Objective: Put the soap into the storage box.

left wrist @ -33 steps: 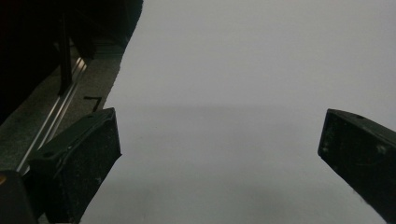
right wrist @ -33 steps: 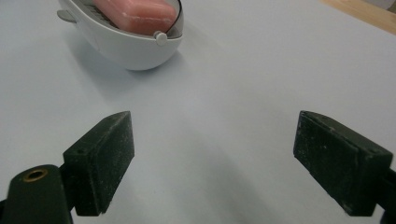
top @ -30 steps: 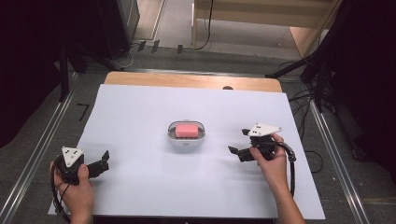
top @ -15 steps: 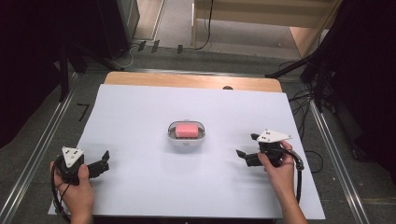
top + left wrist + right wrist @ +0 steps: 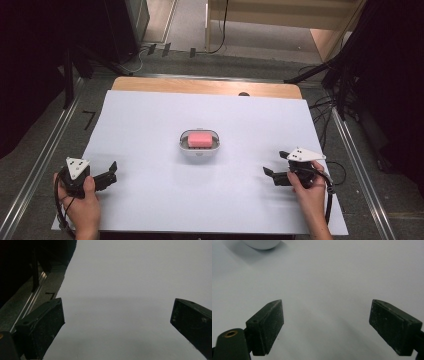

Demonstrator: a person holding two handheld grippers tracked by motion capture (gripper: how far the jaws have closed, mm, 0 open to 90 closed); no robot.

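White sheeting covers our table, where the pink block sits untouched in its white dish at centre (both grippers, left and right, gape empty), so everything remains

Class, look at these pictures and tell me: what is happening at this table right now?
A person sits at a table covered with a white sheet, holding a gripper in each hand. The left gripper and right gripper rest near the front corners, both open and empty. Between them, untouched, a white dish holds a pink block.
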